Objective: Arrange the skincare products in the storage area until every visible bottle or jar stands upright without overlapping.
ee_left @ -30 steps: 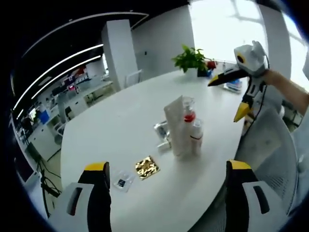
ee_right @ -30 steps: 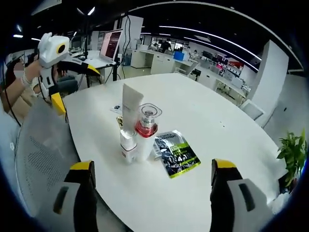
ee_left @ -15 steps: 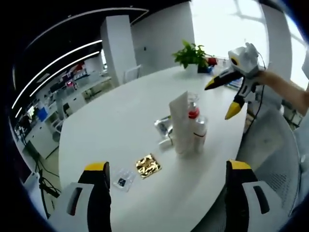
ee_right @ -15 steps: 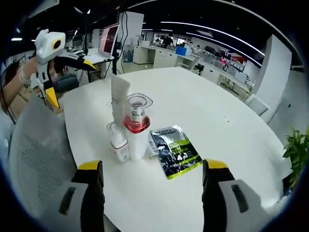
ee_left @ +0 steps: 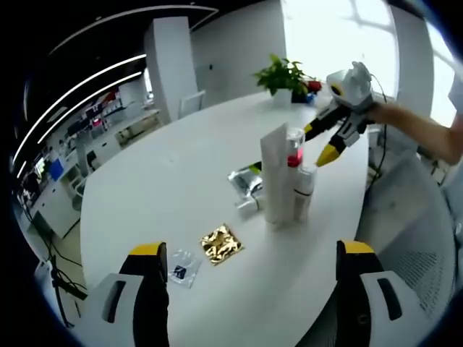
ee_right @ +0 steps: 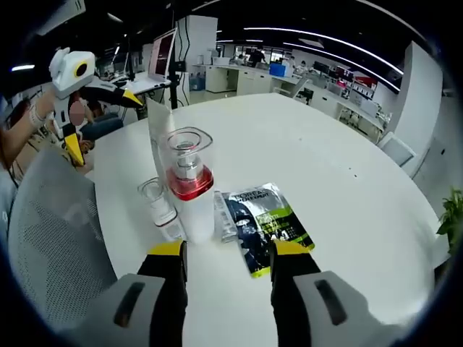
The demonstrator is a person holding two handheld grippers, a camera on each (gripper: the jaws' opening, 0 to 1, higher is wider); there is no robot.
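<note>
Three products stand close together near the white table's point(ee_left: 166, 195) edge: a tall white tube point(ee_left: 275, 173), a clear-capped pump bottle with a red band point(ee_left: 293, 155) and a small white bottle point(ee_left: 304, 191). My right gripper point(ee_left: 318, 143) hovers just beyond them, jaws apart. In the right gripper view the pump bottle point(ee_right: 189, 188) rises just ahead of my right gripper point(ee_right: 228, 249), which is open and holds nothing; the small bottle point(ee_right: 159, 206) and tube point(ee_right: 160, 126) stand left of it. My left gripper point(ee_left: 249, 249) is wide open above the near table edge.
A green-and-silver sachet point(ee_right: 264, 224) lies flat beside the bottles. A gold sachet point(ee_left: 221, 243) and a small clear packet point(ee_left: 181, 267) lie nearer my left gripper. A grey mesh chair point(ee_right: 51, 231) stands at the table edge. A potted plant point(ee_left: 282, 76) sits at the far end.
My right gripper has come closer to the standing bottles and its jaws have narrowed. The left gripper has stayed wide open; its view shifted slightly.
</note>
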